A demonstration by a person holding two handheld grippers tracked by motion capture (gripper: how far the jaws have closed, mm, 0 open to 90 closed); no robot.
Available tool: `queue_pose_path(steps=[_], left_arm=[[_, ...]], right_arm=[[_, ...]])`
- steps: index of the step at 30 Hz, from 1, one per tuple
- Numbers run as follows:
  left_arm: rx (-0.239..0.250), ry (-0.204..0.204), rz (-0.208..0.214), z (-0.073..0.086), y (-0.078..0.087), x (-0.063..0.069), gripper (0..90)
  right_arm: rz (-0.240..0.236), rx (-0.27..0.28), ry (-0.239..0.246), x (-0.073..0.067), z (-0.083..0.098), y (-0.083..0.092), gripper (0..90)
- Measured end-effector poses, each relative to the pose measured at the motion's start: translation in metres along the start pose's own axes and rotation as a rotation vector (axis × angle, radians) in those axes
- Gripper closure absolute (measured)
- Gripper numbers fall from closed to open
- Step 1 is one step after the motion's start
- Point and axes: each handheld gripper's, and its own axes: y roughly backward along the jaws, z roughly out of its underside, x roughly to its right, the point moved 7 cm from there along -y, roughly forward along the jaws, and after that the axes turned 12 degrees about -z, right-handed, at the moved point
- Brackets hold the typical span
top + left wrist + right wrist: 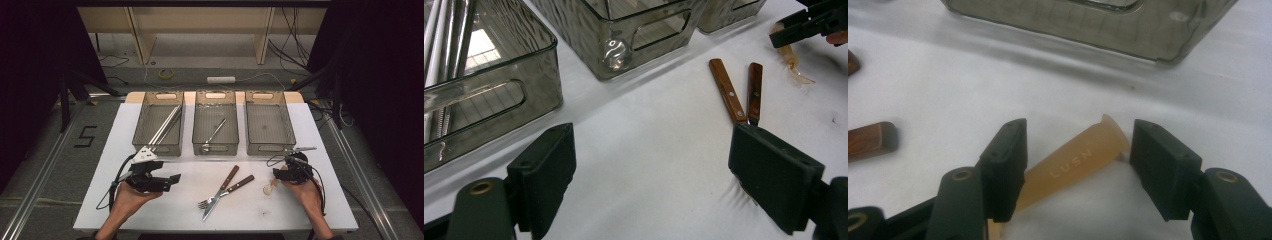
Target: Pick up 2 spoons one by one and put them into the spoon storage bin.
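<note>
We set the right tongs (1075, 165) around a translucent plastic spoon (1073, 160).
Jaws apart on both tongs; the spoon looks light and slick, best pinched across its flat handle.

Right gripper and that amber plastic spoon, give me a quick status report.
Right gripper open, jaws straddling amber plastic spoon on the table, not clamped. Left gripper open, holding nothing. Nothing in the way.

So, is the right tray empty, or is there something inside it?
Empty, as far as visible: the right tray shows only its bare mesh floor in the high view.
</note>
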Motion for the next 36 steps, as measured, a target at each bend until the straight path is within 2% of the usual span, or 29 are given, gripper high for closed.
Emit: queue_pose_path(steps=[12, 21, 26, 29, 36], left_arm=[[-0.01, 0.003, 0.001, 0.0, 0.0, 0.0, 19.4], [-0.014, 0.004, 0.002, 0.001, -0.002, 0.001, 20.3], [-0.018, 0.005, 0.001, 0.001, -0.002, -0.001, 20.6], [-0.018, 0.006, 0.002, 0.001, -0.002, -0.001, 20.7], [-0.023, 0.003, 0.005, 0.002, -0.003, -0.001, 20.9]], right_arm=[[0.018, 0.008, 0.01, -0.006, 0.003, -0.001, 50.1], [-0.009, 0.031, 0.003, -0.01, 0.002, -0.002, 62.8], [-0.053, 0.043, -0.009, -0.013, 0.001, -0.003, 69.3], [-0.099, 0.048, -0.02, -0.018, 0.0, -0.005, 73.3], [-0.157, 0.063, -0.018, -0.023, -0.002, -0.003, 74.6]])
